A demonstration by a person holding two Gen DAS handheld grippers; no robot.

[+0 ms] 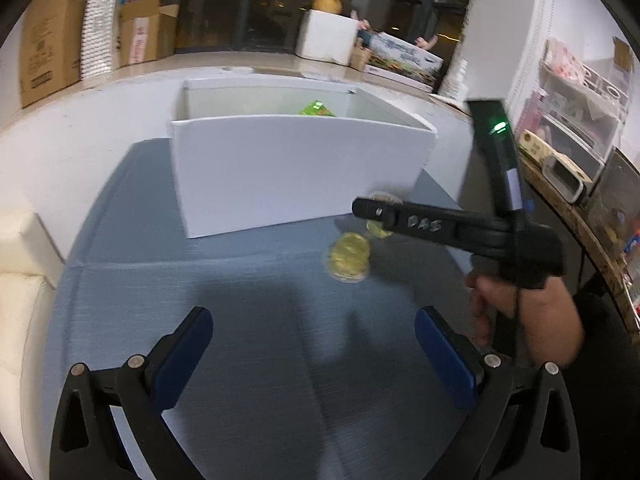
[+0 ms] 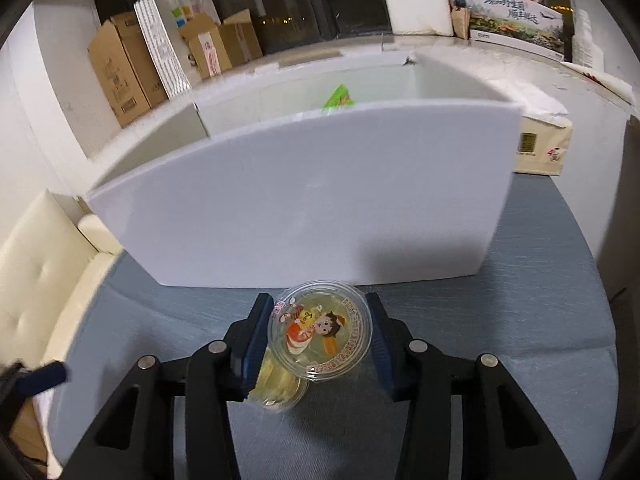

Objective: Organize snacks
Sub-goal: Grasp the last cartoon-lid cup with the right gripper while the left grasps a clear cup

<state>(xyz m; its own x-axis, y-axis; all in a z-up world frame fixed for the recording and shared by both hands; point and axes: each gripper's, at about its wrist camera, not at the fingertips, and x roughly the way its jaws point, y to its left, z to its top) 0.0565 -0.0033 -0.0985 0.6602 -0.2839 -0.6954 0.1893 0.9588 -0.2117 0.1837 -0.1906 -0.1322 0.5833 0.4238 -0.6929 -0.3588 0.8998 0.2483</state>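
Note:
A white box (image 1: 296,168) stands on the blue-grey table; a green snack packet (image 1: 318,109) lies inside it, also seen in the right wrist view (image 2: 339,99). My right gripper (image 2: 320,344) is shut on a clear jelly cup (image 2: 320,330) with a cartoon lid, held just in front of the box wall (image 2: 304,200). A second yellow jelly cup (image 2: 280,390) lies on the table below it, also blurred in the left wrist view (image 1: 349,257). My left gripper (image 1: 314,330) is open and empty over the table, left of the right gripper (image 1: 374,212).
A cream sofa (image 2: 40,280) sits left of the table. Cardboard boxes (image 2: 120,68) and a paper bag stand on the ledge behind. A tissue box (image 2: 542,146) is at the box's right. Shelves with clutter (image 1: 576,120) stand at the right.

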